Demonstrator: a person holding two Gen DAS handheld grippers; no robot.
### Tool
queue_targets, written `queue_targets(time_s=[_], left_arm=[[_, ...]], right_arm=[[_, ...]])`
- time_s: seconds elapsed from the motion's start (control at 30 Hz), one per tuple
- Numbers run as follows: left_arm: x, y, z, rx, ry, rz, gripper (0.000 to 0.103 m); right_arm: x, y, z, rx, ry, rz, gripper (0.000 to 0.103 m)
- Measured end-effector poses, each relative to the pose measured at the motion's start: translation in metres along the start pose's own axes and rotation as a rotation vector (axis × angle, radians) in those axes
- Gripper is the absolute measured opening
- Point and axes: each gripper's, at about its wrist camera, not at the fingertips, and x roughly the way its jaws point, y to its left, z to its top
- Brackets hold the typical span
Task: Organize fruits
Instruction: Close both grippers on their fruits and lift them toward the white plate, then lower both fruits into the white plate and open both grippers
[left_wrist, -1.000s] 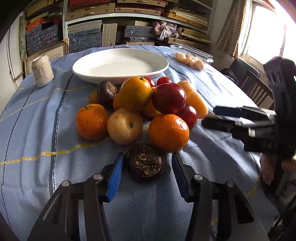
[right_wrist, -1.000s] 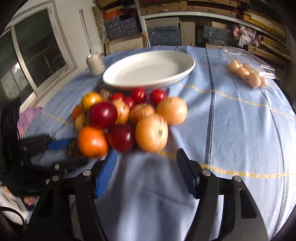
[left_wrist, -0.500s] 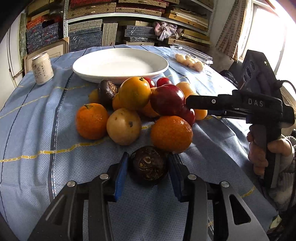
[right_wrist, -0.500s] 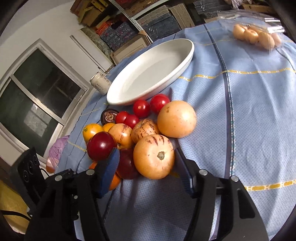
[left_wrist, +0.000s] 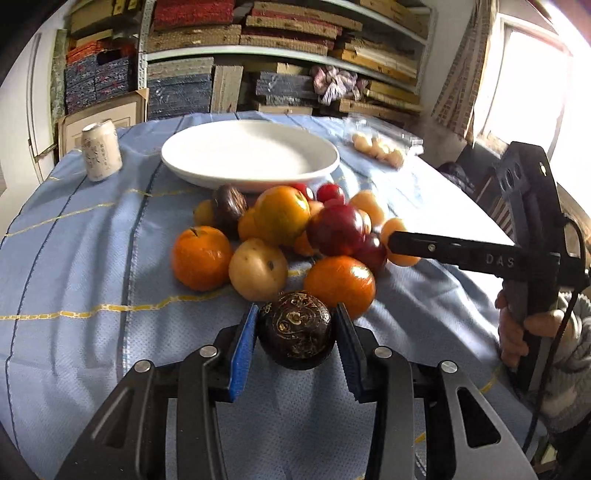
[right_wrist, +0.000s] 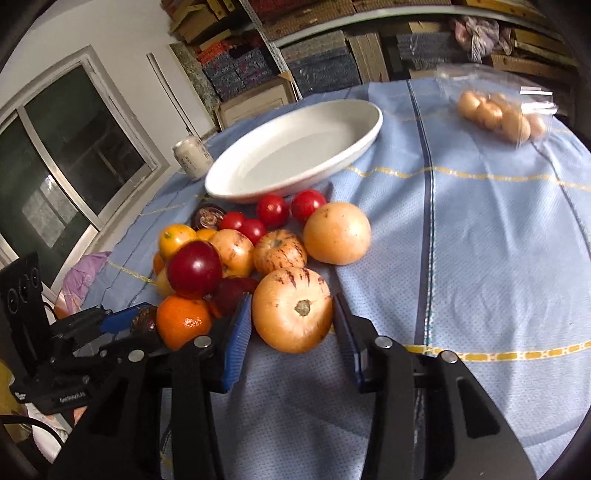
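Left gripper (left_wrist: 295, 325): you are clamping the dark passion fruit (left_wrist: 294, 335), nearest of the pile before the white plate (left_wrist: 250, 155). Right gripper (right_wrist: 291, 321): jaws just closing onto the striped pepino melon (right_wrist: 292, 309). Next, I judge: lift both clear, carrying them to the plate.

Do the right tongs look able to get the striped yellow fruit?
Probably yes: the right tongs already straddle the striped yellow fruit, jaws just closing, with nothing between.
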Motion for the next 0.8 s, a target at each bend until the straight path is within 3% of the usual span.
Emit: queue_targets(time_s=[0.13, 0.3, 0.47, 0.63, 0.8], left_arm=[[-0.013, 0.008, 0.022, -0.021, -0.035, -0.007, 0.042], [-0.007, 0.030, 0.081, -0.014, -0.044, 0.075, 0.042], [0.042, 0.060, 0.129, -0.088, 0.011, 0.103, 0.042], [0.085, 0.079, 0.145, -0.132, 0.063, 0.105, 0.042], [0.108, 0.082, 0.149, -0.133, 0.084, 0.111, 0.042]], right_arm=[[-0.018, 0.012, 0.020, -0.031, -0.049, 0.009, 0.043], [-0.014, 0.031, 0.081, -0.092, -0.096, -0.031, 0.043], [0.050, 0.022, 0.121, -0.033, -0.054, -0.050, 0.043], [0.102, 0.005, 0.132, -0.024, 0.022, -0.089, 0.043], [0.115, -0.001, 0.132, -0.043, 0.036, -0.123, 0.044]])
